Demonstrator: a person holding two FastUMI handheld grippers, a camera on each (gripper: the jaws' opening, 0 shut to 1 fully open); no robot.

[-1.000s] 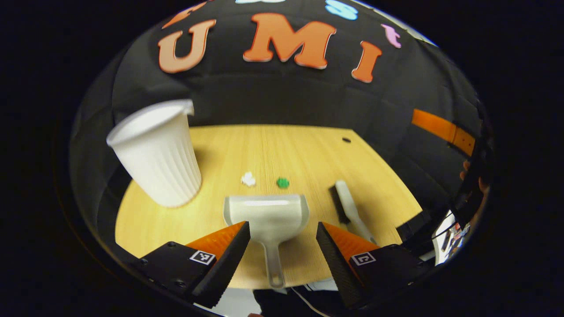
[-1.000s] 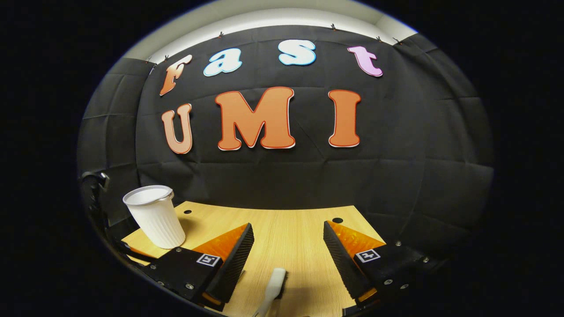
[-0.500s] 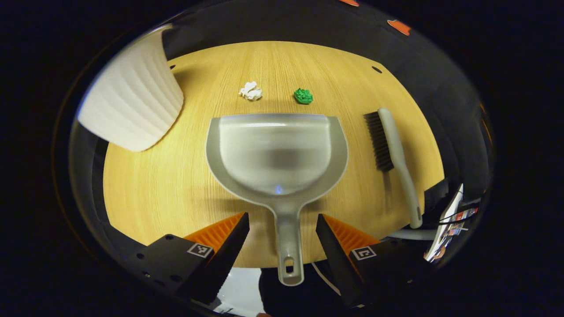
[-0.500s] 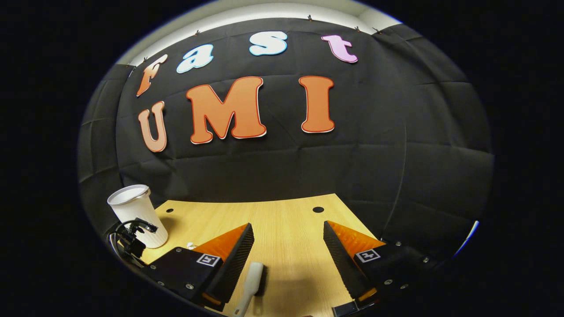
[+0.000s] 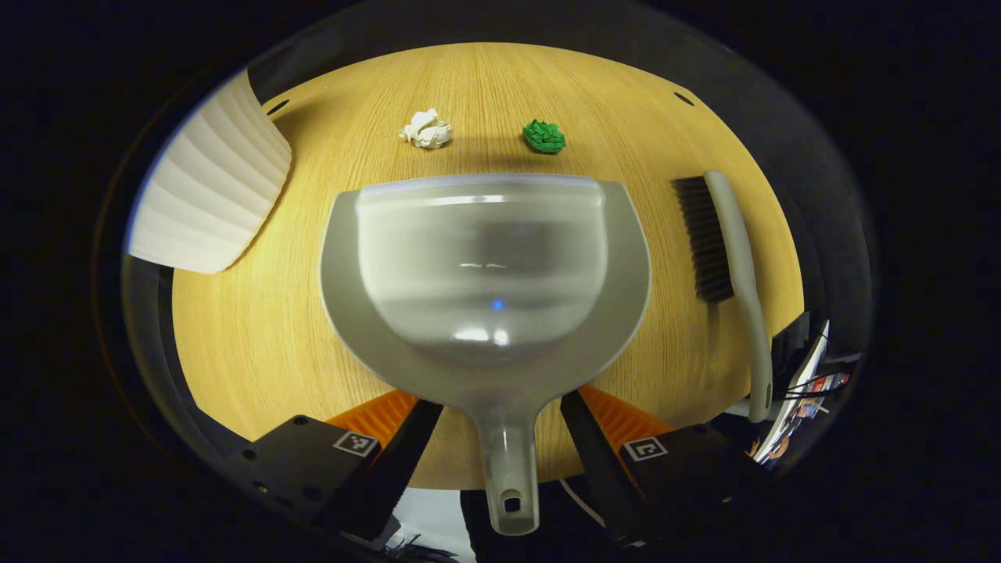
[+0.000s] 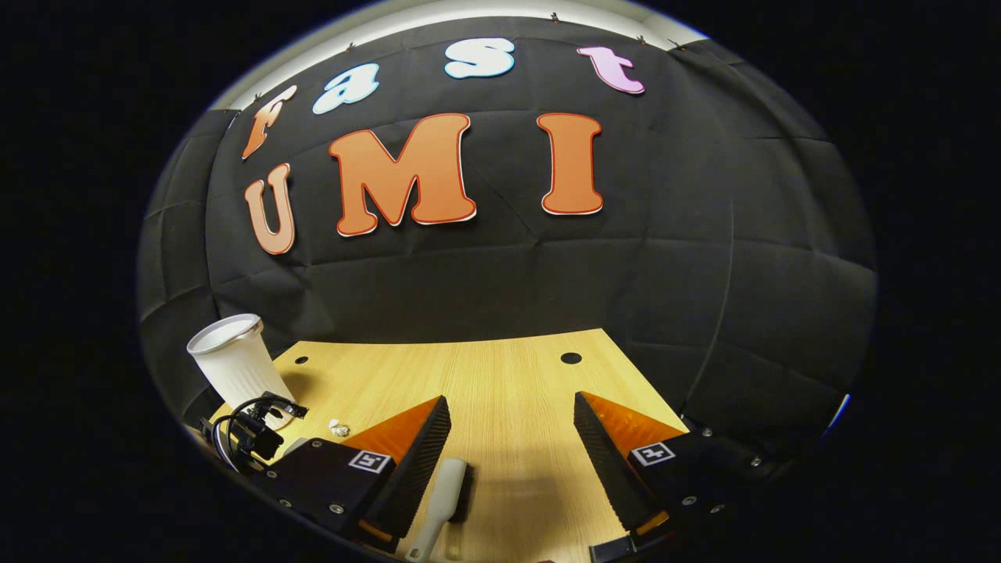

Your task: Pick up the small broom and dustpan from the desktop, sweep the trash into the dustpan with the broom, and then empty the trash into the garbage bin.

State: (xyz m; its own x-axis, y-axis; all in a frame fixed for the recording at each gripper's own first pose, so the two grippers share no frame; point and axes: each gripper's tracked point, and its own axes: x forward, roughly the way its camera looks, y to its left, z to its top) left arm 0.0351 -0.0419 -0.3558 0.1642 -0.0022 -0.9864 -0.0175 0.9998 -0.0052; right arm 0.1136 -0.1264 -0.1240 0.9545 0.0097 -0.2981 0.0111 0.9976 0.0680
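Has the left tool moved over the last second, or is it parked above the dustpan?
Yes. The left tool has tipped down and advanced toward the dustpan, whose handle now lies between its open fingers; the desktop fills more of the view.

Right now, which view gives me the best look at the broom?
The left gripper view: the whole broom lies flat on the table, bristles and handle visible, right of the dustpan. The right gripper view catches just part of it at the bottom edge.
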